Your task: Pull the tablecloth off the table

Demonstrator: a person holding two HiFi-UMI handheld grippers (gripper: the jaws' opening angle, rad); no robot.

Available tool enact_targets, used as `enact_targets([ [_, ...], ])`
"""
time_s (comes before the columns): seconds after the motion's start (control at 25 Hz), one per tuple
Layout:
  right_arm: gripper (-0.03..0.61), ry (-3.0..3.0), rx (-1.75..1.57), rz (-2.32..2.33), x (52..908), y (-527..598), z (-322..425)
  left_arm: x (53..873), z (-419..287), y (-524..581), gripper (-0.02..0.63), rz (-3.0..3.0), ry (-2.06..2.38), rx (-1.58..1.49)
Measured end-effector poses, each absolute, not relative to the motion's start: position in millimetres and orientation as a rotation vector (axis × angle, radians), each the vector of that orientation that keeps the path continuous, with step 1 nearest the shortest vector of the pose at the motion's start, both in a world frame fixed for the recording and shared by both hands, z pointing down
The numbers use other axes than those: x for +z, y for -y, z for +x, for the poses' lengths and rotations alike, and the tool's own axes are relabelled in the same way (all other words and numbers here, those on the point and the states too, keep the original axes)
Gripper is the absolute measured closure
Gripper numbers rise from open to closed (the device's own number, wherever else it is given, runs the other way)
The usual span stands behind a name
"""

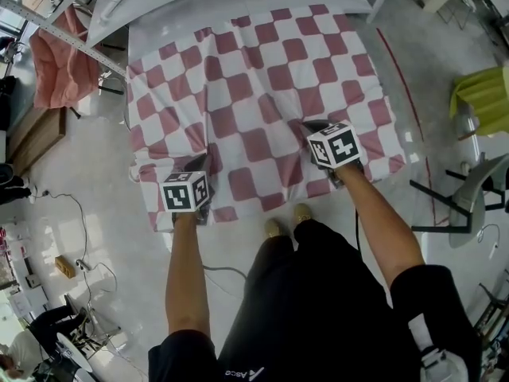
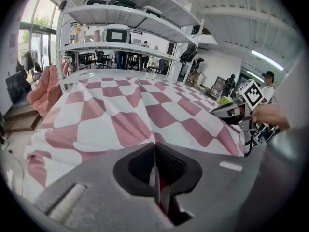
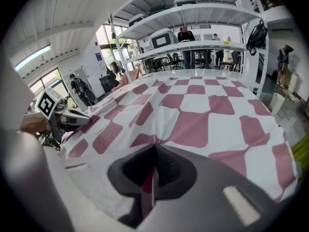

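Note:
A red-and-white checked tablecloth (image 1: 254,94) covers the table, its near edge hanging over the front. My left gripper (image 1: 200,164) is shut on a pinch of the cloth near the front left; in the left gripper view the tablecloth (image 2: 120,110) runs into the closed jaws of the left gripper (image 2: 155,149). The right gripper (image 1: 312,127) is shut on a fold of cloth at the front right, and in the right gripper view the tablecloth (image 3: 203,105) bunches where the right gripper (image 3: 154,151) clamps it. Both grippers' jaws have just closed on the fabric.
A white tabletop (image 1: 199,6) shows bare beyond the cloth's far edge. Pink fabric (image 1: 60,66) hangs at the left, a green chair (image 1: 485,94) stands at the right. Shelving (image 2: 125,13) rises behind the table. My feet (image 1: 288,220) stand at the table's front edge.

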State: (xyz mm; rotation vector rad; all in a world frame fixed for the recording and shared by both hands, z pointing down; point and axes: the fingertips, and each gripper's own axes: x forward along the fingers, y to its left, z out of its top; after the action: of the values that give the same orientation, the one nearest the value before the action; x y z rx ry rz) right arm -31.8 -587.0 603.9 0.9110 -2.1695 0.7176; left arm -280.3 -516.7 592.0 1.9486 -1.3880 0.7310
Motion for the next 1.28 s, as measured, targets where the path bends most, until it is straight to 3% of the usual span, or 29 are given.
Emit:
enact_targets([
  [0.72,0.575,2.436,0.788,0.791,565,427,-68,522,-245,401,0.601,2.289,1.274,0.254],
  [1.08,0.577,2.682,0.795,0.810,544,217,-38,514,-210,207,0.601,2.399,1.259,0.049],
  [1.28,0.577,2.794,0.775,0.730,513,218,-16,481,-186,215,0.601,2.427,1.334,-0.022],
])
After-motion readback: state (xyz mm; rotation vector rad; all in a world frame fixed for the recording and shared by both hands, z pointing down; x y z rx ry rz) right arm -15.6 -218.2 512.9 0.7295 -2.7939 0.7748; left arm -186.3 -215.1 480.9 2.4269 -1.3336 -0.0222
